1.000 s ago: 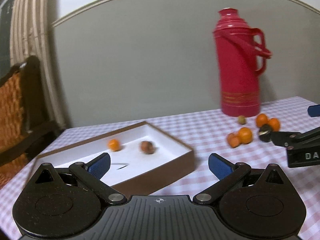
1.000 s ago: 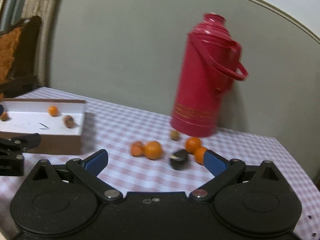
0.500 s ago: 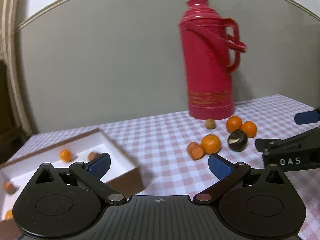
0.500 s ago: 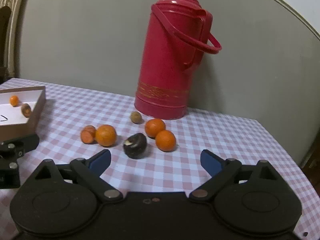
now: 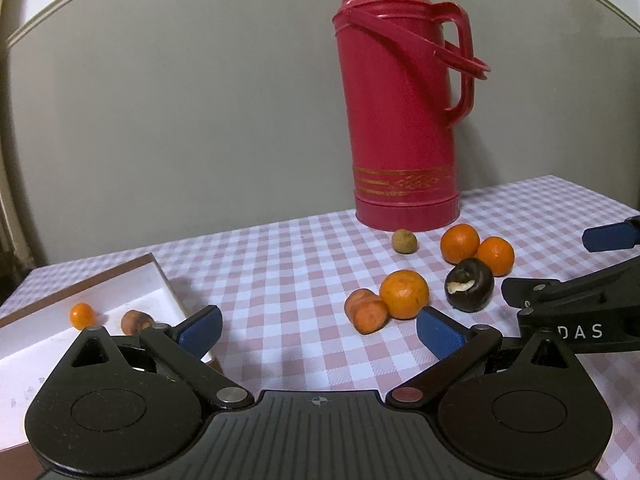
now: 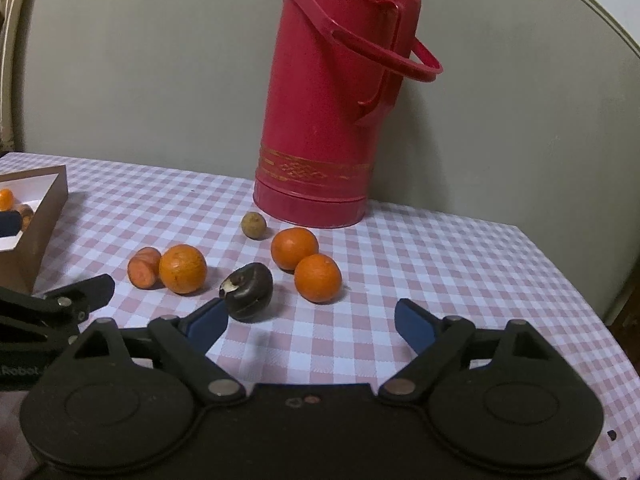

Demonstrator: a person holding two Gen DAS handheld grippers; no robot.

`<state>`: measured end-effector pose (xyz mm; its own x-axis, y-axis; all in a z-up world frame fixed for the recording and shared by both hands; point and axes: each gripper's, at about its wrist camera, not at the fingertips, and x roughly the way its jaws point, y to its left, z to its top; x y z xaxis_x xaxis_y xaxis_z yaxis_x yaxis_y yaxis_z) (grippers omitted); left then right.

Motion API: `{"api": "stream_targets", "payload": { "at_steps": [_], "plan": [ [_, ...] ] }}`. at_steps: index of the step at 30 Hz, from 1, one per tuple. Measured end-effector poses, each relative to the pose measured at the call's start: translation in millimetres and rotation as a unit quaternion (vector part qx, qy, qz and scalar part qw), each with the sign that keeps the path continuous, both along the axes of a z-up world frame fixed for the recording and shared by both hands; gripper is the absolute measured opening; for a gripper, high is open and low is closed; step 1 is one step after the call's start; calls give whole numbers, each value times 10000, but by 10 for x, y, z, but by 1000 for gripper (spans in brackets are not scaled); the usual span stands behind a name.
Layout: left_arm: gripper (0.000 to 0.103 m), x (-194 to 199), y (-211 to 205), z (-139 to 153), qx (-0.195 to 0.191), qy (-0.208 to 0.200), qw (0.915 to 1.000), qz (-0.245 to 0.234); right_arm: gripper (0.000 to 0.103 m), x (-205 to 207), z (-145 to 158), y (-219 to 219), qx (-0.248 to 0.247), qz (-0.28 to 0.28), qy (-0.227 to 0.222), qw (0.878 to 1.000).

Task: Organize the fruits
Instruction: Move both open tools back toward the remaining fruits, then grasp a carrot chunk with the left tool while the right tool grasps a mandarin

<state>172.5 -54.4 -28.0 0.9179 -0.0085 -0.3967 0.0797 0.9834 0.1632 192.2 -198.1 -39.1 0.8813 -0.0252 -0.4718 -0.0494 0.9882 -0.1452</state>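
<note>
Loose fruit lies on the checked tablecloth: an orange [image 5: 404, 294] beside a carrot-coloured piece [image 5: 366, 311], a dark fruit [image 5: 470, 284] with a pale bite mark, two more oranges [image 5: 460, 243] [image 5: 496, 255] and a small brown fruit [image 5: 404, 241]. My left gripper [image 5: 318, 326] is open and empty, short of the carrot-coloured piece. My right gripper [image 6: 312, 322] has its jaws closing with nothing between them; the dark fruit [image 6: 248, 291] lies just beyond its left fingertip, the nearest orange [image 6: 318, 278] straight ahead.
A tall red thermos flask [image 5: 404, 120] stands at the back against the grey wall. A brown box with white inside [image 5: 120, 284] sits at the left and holds a small orange [image 5: 81, 315] and a brownish fruit [image 5: 134, 320]. The table's right edge [image 6: 560, 276] is close.
Both views have swung right, from the box towards the loose fruit, and come closer to it. The right gripper's fingers stand nearer together than before.
</note>
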Motion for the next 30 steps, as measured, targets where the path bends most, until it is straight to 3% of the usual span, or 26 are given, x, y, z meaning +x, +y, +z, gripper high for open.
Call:
{"api": "stream_targets", "payload": {
  "at_steps": [14, 17, 30],
  "plan": [
    [102, 243, -182, -68, 134, 314, 9994, -62, 80, 184, -18, -234, 152, -163, 85, 9997],
    [94, 307, -206, -75, 96, 422, 9990, -62, 79, 220, -32, -249, 123, -152, 97, 9998],
    [81, 632, -259, -200, 35, 1026, 9947, -28, 66, 554, -117, -244, 250, 75, 421, 9988]
  ]
}}
